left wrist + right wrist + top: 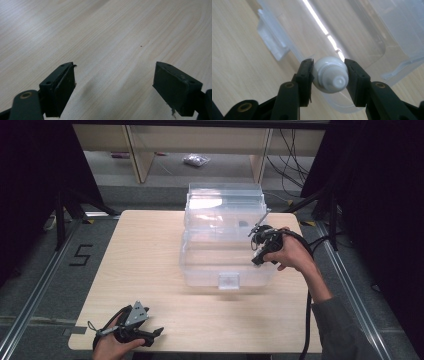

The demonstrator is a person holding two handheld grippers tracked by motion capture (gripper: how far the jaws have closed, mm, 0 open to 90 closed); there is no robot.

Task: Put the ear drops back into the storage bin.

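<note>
Placing looked underway: right gripper (329, 75) clamped a white bottle (330, 75) over the clear bin (200, 270), left gripper (113, 87) idled wide on the table (150, 260); next, lower and release.

Black two-jaw left claw (156, 332), grey triangular top plate; black right claw (256, 261), trailing black cable; grey sleeve (340, 327)

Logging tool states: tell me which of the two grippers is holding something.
The right gripper, held over the clear plastic box: its jaws are shut on a white screw-capped tube. The left gripper is open over bare table, with nothing between its jaws.
</note>
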